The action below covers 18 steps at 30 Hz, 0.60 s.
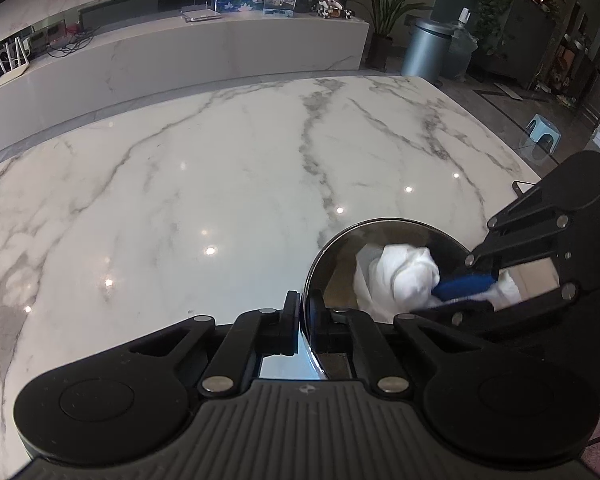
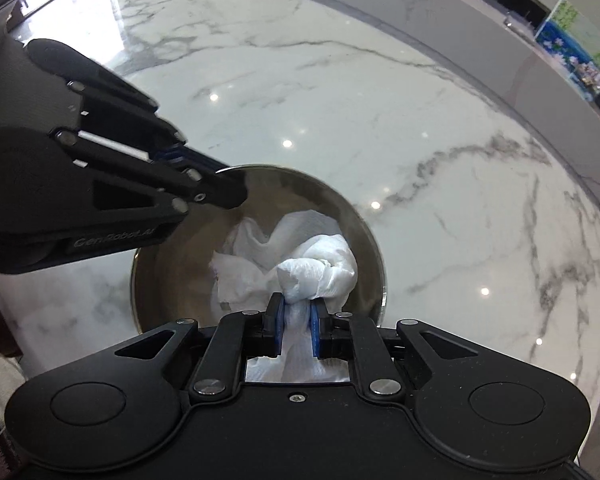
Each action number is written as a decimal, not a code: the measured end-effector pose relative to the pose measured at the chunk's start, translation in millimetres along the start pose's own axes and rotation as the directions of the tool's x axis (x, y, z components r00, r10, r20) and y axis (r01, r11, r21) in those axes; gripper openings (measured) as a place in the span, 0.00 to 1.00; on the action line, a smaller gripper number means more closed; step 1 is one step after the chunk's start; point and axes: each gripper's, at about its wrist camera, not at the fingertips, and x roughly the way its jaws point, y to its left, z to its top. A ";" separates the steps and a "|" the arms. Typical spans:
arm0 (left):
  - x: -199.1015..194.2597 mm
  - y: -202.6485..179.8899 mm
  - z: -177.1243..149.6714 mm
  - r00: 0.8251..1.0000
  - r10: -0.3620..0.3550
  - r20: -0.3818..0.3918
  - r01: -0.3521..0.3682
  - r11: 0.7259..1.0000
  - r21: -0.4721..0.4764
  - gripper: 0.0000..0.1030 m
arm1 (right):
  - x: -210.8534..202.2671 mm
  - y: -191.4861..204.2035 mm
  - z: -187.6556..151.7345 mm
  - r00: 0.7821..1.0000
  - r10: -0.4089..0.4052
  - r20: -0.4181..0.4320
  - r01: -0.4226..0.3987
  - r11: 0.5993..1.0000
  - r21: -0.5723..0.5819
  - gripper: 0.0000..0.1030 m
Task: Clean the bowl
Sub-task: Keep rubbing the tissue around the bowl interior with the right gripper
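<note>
A shiny steel bowl [image 1: 340, 256] [image 2: 172, 280] sits on the white marble table [image 1: 180, 184] [image 2: 380, 128]. My left gripper [image 1: 306, 312] [image 2: 230, 178] is shut on the bowl's rim, one finger inside and one outside. My right gripper [image 2: 298, 320] [image 1: 466, 286] is shut on a crumpled white paper towel [image 2: 320, 268] [image 1: 404, 276] and presses it against the inside of the bowl. The towel's reflection shows on the bowl wall.
A marble counter [image 1: 220, 52] with a router, cables and pictures runs behind the table. A metal bin [image 1: 424, 50], potted plants and a small blue stool [image 1: 542, 128] stand beyond the table's far right edge. A dark phone-like object [image 1: 522, 187] lies near the right edge.
</note>
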 end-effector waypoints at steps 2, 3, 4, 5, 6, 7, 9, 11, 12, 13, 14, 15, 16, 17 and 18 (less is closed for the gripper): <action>-0.2 0.0 0.0 1.000 -0.002 0.001 0.002 1.000 0.000 0.04 | -1.3 -3.2 0.5 1.000 -0.003 0.023 0.002 1.000 0.017 0.10; -0.3 0.0 0.1 1.000 -0.004 0.001 0.004 1.000 0.001 0.04 | -1.6 -3.9 0.6 0.999 -0.005 0.031 0.004 1.000 0.019 0.10; -0.3 -0.1 0.1 1.000 -0.005 0.002 0.005 1.000 0.001 0.04 | -1.9 -4.4 0.7 0.999 -0.007 0.040 0.006 1.000 0.021 0.10; -0.7 0.0 0.2 1.000 -0.011 0.004 0.011 1.000 0.000 0.04 | -1.9 -4.3 0.8 0.999 -0.008 0.047 0.007 1.000 0.020 0.10; -1.2 0.1 0.3 1.000 -0.018 0.006 0.018 1.000 -0.002 0.05 | -0.9 -4.5 1.2 0.999 -0.008 0.054 0.007 1.000 0.022 0.10; -1.4 -0.3 0.4 1.000 -0.020 0.007 0.020 1.000 0.000 0.05 | 0.0 -4.8 1.8 0.998 -0.006 0.056 0.005 1.000 0.025 0.10; -1.8 -1.2 0.4 1.000 -0.024 0.010 0.024 1.000 0.004 0.05 | 3.8 -5.5 2.9 0.998 0.006 0.060 -0.008 0.999 0.033 0.10; -1.6 -1.4 0.3 1.000 -0.026 0.011 0.026 1.000 0.005 0.05 | 7.2 -4.8 5.3 0.998 0.012 0.059 -0.014 0.999 0.033 0.10; -1.4 -1.2 0.4 1.000 -0.026 0.011 0.026 1.000 0.003 0.05 | 8.4 -3.5 5.6 0.998 0.019 0.060 -0.021 0.999 0.033 0.11; -1.1 -1.0 0.5 1.000 -0.026 0.010 0.026 1.000 0.001 0.05 | 9.5 -2.3 5.8 0.998 0.025 0.061 -0.027 0.999 0.032 0.11; -0.9 -0.7 0.5 1.000 -0.026 0.010 0.026 1.000 -0.001 0.05 | 10.5 -1.2 6.1 0.998 0.034 0.062 -0.036 0.999 0.032 0.11; -0.9 -0.7 0.7 1.000 -0.025 0.011 0.025 1.000 -0.002 0.05 | 11.1 -1.1 6.1 0.997 0.049 0.061 -0.051 0.998 0.033 0.11; -0.9 -0.8 0.8 1.000 -0.023 0.013 0.023 1.000 -0.004 0.05 | 11.5 -0.8 6.1 0.996 0.062 0.061 -0.064 0.997 0.034 0.11; -0.9 -0.7 1.0 1.000 -0.021 0.017 0.022 1.000 -0.005 0.04 | 11.3 -0.4 5.8 0.996 0.071 0.059 -0.073 0.997 0.033 0.11; -1.1 -0.5 1.5 1.000 -0.020 0.021 0.020 1.000 -0.007 0.04 | 10.9 -0.3 5.4 0.995 0.086 0.055 -0.088 0.996 0.029 0.11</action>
